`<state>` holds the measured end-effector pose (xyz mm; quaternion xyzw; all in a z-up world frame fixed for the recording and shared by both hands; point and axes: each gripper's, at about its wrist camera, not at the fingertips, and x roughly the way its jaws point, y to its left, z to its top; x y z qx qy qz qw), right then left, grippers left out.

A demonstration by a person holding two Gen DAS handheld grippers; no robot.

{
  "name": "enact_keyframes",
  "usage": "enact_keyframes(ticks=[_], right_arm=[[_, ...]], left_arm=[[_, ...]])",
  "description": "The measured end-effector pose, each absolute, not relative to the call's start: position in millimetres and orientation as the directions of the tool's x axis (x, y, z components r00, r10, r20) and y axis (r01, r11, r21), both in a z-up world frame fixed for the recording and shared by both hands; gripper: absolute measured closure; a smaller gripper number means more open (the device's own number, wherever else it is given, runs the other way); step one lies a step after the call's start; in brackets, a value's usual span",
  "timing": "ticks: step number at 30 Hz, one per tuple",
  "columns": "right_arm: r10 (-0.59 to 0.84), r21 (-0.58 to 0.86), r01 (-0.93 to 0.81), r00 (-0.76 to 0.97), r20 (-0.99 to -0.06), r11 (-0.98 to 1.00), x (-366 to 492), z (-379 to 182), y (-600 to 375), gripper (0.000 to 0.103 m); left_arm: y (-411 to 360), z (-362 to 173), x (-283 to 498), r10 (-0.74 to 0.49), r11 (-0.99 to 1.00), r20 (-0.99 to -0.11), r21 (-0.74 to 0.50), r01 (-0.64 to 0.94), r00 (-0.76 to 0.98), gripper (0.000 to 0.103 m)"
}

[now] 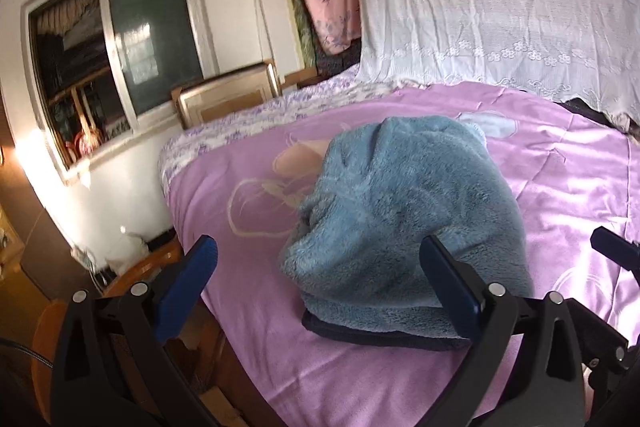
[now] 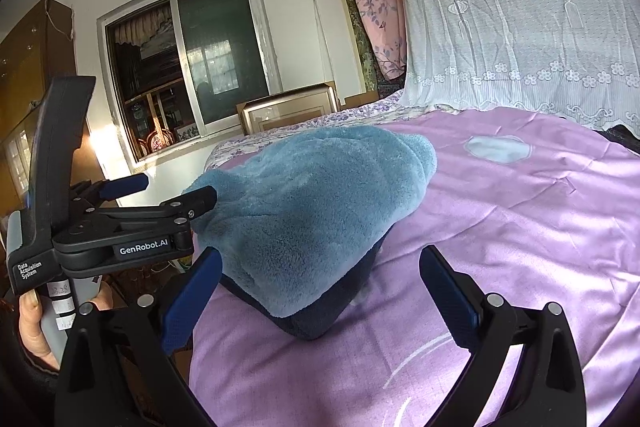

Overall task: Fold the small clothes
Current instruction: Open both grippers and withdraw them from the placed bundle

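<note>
- Window (image 2: pixel 188 67) with a sliding pane sits upper left of the right wrist view; dark glass, white frame, sunlit patch on the wall below it.
- Hand (image 2: pixel 34 331) at the lower left edge of the same view grips the grey handle of the left gripper (image 2: pixel 174 193), whose body reads "GenRobot.AI".
- Left gripper: jaws spread wide, nothing between them. In its own view the gripper (image 1: pixel 318 257) frames the near left edge of the garment; the right finger (image 1: pixel 448 279) overlaps the fleece in the picture, contact cannot be told.
- Gilt picture frame (image 2: pixel 286 111) leans at the far edge of the bed, centre of the frame, below the window's right corner.
- Blue fleece garment (image 2: pixel 312 211) lies bunched in a mound at centre frame on the purple bedspread (image 2: pixel 500 247). A dark navy layer (image 2: pixel 320 323) shows under its near edge.
- Right gripper (image 2: pixel 320 269): jaws apart, empty, low centre of its view, just short of the garment's near corner; left finger (image 2: pixel 192 299) near the fleece, not clearly touching.
- Pink floral cloth (image 2: pixel 376 7) hangs at upper centre-right.
- White lace curtain (image 2: pixel 520 27) fills the upper right and drapes down to the bed's far side.
- Pale blue patch (image 2: pixel 498 149) is printed on the bedspread right of the garment, apart from it.
</note>
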<state>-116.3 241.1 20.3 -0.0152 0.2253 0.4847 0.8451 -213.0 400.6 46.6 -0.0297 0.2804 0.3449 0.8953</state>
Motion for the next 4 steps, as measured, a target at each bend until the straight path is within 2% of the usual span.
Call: enact_keyframes(ticks=[4], right_arm=[[0.812,0.191,-0.826,0.430,-0.395,0.530,-116.1,20.5,241.2,0.003]], left_arm=[[410.2,43.2,-216.0,0.587,0.753,-0.550,0.101,-0.650,0.594,0.004]])
